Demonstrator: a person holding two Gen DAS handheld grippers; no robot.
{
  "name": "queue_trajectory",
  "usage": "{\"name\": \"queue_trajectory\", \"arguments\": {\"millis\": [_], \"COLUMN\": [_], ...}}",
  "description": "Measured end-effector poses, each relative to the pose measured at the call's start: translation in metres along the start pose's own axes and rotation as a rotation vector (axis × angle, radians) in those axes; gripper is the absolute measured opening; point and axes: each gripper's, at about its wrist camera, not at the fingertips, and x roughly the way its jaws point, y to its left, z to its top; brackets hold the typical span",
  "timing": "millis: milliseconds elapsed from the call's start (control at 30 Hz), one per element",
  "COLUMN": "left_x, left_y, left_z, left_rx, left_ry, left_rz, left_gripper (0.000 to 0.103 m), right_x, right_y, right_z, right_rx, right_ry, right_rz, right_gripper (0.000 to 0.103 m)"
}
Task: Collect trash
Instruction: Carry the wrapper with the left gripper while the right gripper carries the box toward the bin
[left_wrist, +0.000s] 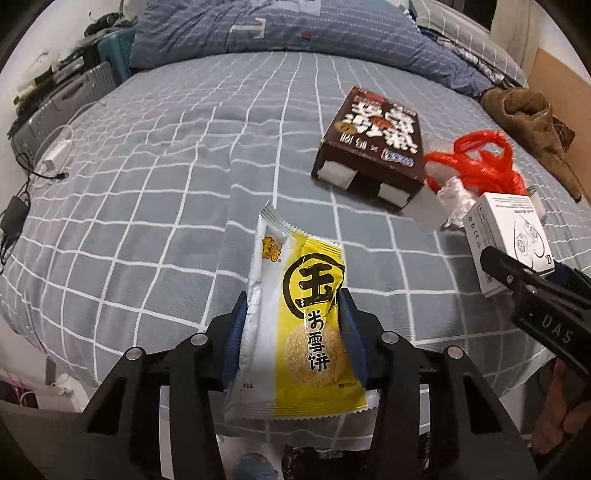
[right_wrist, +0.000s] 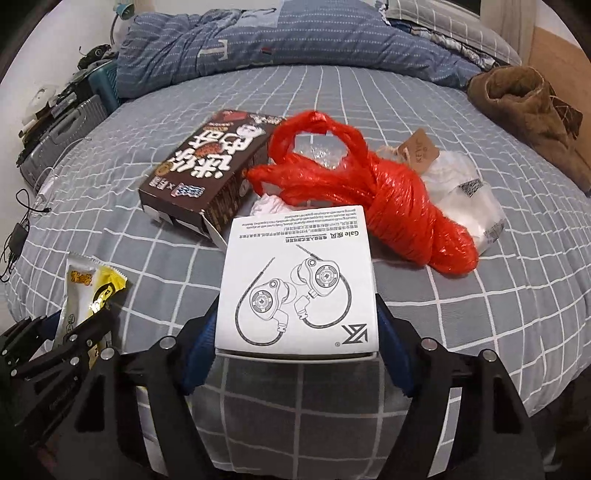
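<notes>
A yellow and white snack wrapper (left_wrist: 295, 332) stands between the blue pads of my left gripper (left_wrist: 293, 295), which is shut on its sides just above the grey checked bed sheet (left_wrist: 147, 206). My right gripper (right_wrist: 297, 302) is shut on a white earphone box (right_wrist: 295, 266), holding it by its two side walls. The right wrist view shows the left gripper (right_wrist: 85, 325) with the wrapper (right_wrist: 88, 288) at the lower left. In the left wrist view the white box (left_wrist: 509, 229) sits at the right edge behind one black finger.
A brown snack carton (right_wrist: 207, 166), a knotted red plastic bag (right_wrist: 369, 184), crumpled white plastic (right_wrist: 469, 199) and a paper tag (right_wrist: 421, 147) lie mid-bed. A brown plush boot (right_wrist: 528, 114) is far right. A blue duvet (right_wrist: 258, 44) lies behind; a suitcase (right_wrist: 62, 125) and cables (left_wrist: 22, 206) left.
</notes>
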Motion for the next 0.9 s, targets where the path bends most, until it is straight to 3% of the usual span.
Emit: {"name": "queue_trajectory", "arguments": {"millis": [900], "left_x": [-0.050], "left_y": [-0.006], "left_z": [-0.019], "left_rx": [-0.027], "left_ry": [-0.075], "left_rz": [-0.066], "left_gripper": [0.046], "right_x": [-0.063], "right_y": [-0.009], "right_z": [-0.031], "right_rx": [-0.009], "right_ry": [-0.079], "right_rz": [0.008], "right_gripper": [0.072]}}
